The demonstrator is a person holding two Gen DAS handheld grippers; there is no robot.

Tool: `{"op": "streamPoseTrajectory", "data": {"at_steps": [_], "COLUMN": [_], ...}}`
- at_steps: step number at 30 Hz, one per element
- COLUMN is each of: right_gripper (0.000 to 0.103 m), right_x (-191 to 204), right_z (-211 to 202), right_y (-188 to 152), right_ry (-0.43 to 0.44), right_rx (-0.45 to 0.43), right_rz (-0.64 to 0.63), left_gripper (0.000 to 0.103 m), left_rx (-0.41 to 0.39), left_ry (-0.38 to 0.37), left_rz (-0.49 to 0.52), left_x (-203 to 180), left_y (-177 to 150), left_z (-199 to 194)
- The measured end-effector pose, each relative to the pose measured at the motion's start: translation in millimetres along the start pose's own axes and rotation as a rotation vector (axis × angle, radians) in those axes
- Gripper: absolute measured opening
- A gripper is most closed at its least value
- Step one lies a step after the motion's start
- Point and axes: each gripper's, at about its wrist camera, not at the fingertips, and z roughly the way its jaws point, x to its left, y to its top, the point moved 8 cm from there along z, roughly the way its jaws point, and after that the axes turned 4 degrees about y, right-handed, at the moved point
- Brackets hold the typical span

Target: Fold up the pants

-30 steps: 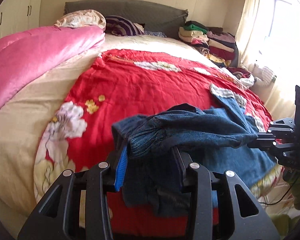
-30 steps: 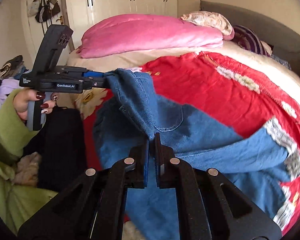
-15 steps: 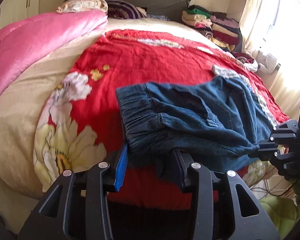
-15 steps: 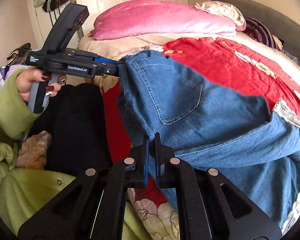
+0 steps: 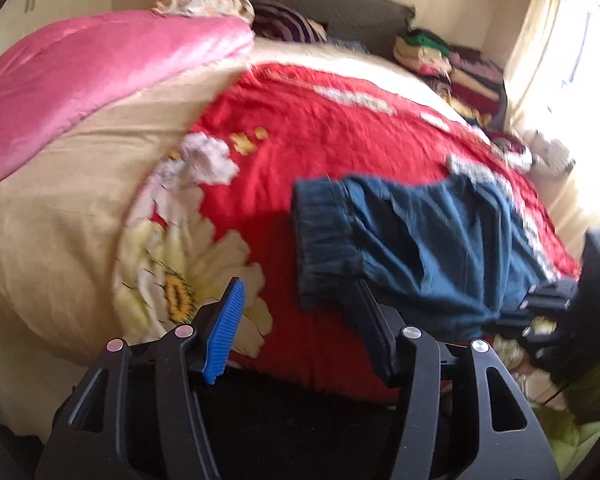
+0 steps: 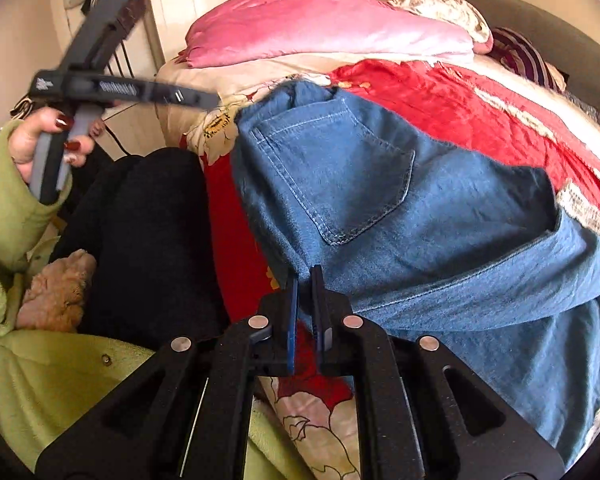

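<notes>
The blue denim pants (image 5: 428,248) lie folded over on the red flowered bedcover (image 5: 320,128), toward the near edge of the bed. In the left wrist view they sit at about 3 o'clock from the centre.

The left gripper (image 5: 296,312) is opening its jaws. No cloth is between them, only the bedcover below. The elastic waistband of the pants is just beside its right finger, at about 1 o'clock from it; whether they touch, one cannot tell because of blur.

The right gripper (image 6: 305,284) has its jaws almost together and they pinch the lower edge of the pants. In this view the back pocket (image 6: 340,176) faces up, at 12 o'clock from the fingertips. A hand (image 6: 40,140) in a green sleeve (image 6: 8,200) holds the left gripper at 10 o'clock.

A pink quilt (image 5: 80,80) lies on the far left of the bed.
</notes>
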Motion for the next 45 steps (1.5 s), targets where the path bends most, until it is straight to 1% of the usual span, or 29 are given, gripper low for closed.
{"op": "streamPoseTrajectory", "data": {"at_steps": [2,5,6,7,9,11,13,14,15,18,19,20,21,23,26,27,29,33,34,35,37,41,45], "right_gripper": [0.004,0.004,0.004,0.004,0.005,0.008,0.009,0.009,0.01,0.026,0.033,0.036,0.037,0.041,0.043,0.043,0.044,0.046,0.048,0.051,0.052,0.058,0.063], "right_x": [-1,-1,-1,-1,-1,-1,0,2,2,-3,-7,-12,-15,-20,-33,-37,-36,-32,-34,-36,-42,-58,-73], "right_z": [2,5,6,6,6,4,-2,-7,-14,-30,-32,-31,-28,-15,19,27,27,10,4,-2,-15,-41,-65], "right_y": [-2,-3,-4,-5,-7,-9,-7,-7,-4,10,15,20,22,23,6,-1,-2,1,-1,0,0,-4,-4], "right_ry": [0.004,0.009,0.011,0.012,0.014,0.021,0.036,0.039,0.032,0.008,-0.009,-0.024,-0.03,-0.032,-0.059,-0.056,-0.05,-0.023,-0.026,-0.036,-0.058,-0.106,-0.163], "right_rx": [0.004,0.009,0.011,0.013,0.018,0.027,0.024,0.016,0.001,-0.068,-0.089,-0.099,-0.1,-0.074,0.059,0.083,0.062,0.012,-0.002,-0.015,-0.029,-0.07,-0.109], "right_rz": [0.011,0.016,0.022,0.025,0.033,0.052,0.064,0.059,0.055,0.061,0.071,0.085,0.097,0.122,0.198,0.23,0.235,0.23,0.228,0.226,0.233,0.254,0.265], "left_gripper": [0.054,0.052,0.048,0.042,0.037,0.037,0.037,0.036,0.036,0.036,0.036,0.036,0.036,0.036,0.037,0.038,0.038,0.038,0.038,0.038,0.038,0.038,0.039], "left_rx": [-0.016,-0.035,-0.035,-0.036,-0.02,0.032,0.07,0.093,0.098,0.087,0.087,0.088,0.086,0.084,0.081,0.081,0.077,0.075,0.075,0.075,0.069,0.05,0.019], "left_ry": [-0.003,-0.049,-0.064,-0.082,-0.092,-0.081,-0.026,-0.008,-0.005,0.011,0.009,0.003,-0.001,-0.003,-0.007,-0.013,-0.017,-0.025,-0.028,-0.03,-0.033,-0.052,-0.048], "left_rz": [-0.007,0.025,0.043,0.068,0.109,0.147,0.188,0.212,0.218,0.239,0.238,0.23,0.227,0.226,0.223,0.219,0.215,0.201,0.193,0.188,0.177,0.146,0.126], "left_x": [-3,-31,-42,-55,-73,-86,-87,-88,-87,-88,-88,-88,-87,-87,-87,-86,-85,-84,-83,-84,-84,-82,-78], "left_y": [6,17,20,22,19,8,-6,-15,-20,-23,-22,-22,-22,-21,-21,-21,-21,-21,-21,-20,-20,-14,-6], "left_z": [-4,-1,2,6,19,42,60,70,74,74,74,74,73,73,72,72,71,71,70,70,67,56,42]}}
